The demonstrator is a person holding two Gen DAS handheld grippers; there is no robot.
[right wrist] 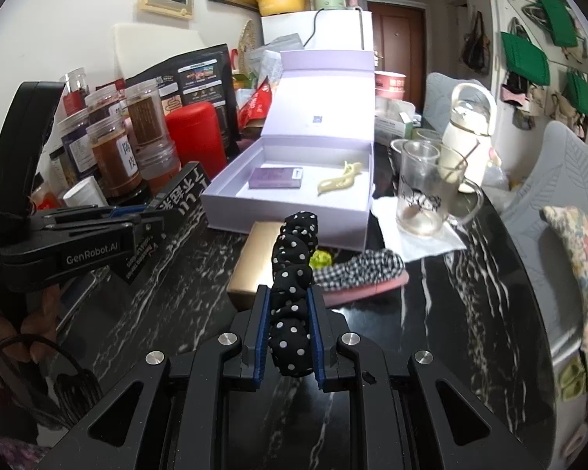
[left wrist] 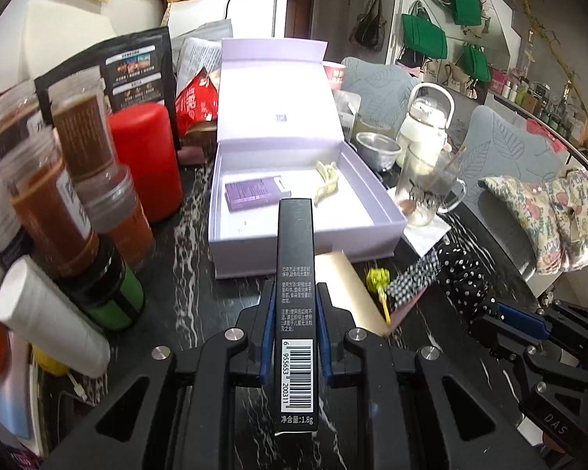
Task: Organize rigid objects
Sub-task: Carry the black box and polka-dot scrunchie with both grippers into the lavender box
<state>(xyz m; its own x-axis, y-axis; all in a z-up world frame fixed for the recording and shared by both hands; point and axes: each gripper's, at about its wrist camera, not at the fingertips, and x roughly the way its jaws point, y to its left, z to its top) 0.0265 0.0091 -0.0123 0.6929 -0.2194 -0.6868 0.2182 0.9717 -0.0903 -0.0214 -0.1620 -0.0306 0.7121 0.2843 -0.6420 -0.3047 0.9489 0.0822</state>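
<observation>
Gripping slim matte-black carton (left wrist: 295,274), left gripper (left wrist: 295,337); right gripper (right wrist: 290,337) pinching puffy polka-dot scrunchie (right wrist: 294,274).

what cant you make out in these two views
- Left wrist view: jars at the left edge are blurred; their labels are unreadable.
- Right wrist view: the gold box is partly hidden behind the polka-dot hair band.
- Both views: print on the purple box in the lavender gift box is too small.
</observation>
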